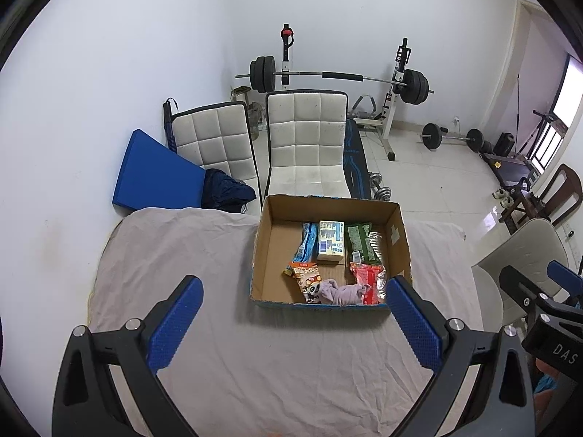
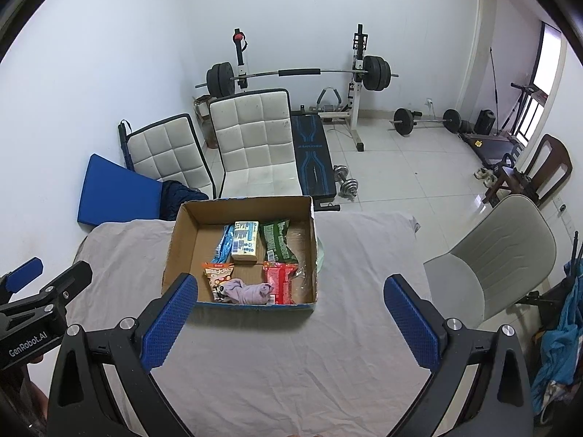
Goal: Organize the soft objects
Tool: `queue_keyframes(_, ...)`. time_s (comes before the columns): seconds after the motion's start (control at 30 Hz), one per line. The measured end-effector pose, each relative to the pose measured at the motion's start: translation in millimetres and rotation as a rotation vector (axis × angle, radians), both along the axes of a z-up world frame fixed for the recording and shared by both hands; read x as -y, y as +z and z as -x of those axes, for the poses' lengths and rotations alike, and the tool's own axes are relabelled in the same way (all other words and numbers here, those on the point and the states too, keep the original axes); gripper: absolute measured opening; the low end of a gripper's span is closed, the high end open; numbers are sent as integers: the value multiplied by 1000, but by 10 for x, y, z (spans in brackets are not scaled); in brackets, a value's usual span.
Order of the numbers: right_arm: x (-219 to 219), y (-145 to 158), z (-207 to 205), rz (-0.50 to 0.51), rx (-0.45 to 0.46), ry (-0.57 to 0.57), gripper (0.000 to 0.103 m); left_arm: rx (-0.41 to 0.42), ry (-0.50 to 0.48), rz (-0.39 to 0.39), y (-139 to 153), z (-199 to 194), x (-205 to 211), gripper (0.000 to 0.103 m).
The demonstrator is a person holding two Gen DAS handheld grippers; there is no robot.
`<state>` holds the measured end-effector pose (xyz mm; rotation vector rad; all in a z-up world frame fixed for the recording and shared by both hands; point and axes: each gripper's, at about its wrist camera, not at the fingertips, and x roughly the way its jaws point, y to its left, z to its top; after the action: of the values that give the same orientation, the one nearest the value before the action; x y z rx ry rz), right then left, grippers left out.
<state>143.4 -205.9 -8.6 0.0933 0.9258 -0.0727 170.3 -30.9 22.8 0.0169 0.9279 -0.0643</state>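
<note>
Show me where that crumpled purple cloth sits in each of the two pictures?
Left wrist view: the purple cloth lies low and right of centre, against the near wall of the cardboard box.
Right wrist view: the purple cloth lies low and left of centre, against the same near wall of the cardboard box.
Shared landmark: the red packet touching its right end.
</note>
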Motion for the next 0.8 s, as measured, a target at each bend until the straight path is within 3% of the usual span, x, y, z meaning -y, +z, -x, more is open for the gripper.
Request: queue_keyframes(0.8,41,-21,81,5,-15,1,103,-18,-18,-10,-75,-1,41,103)
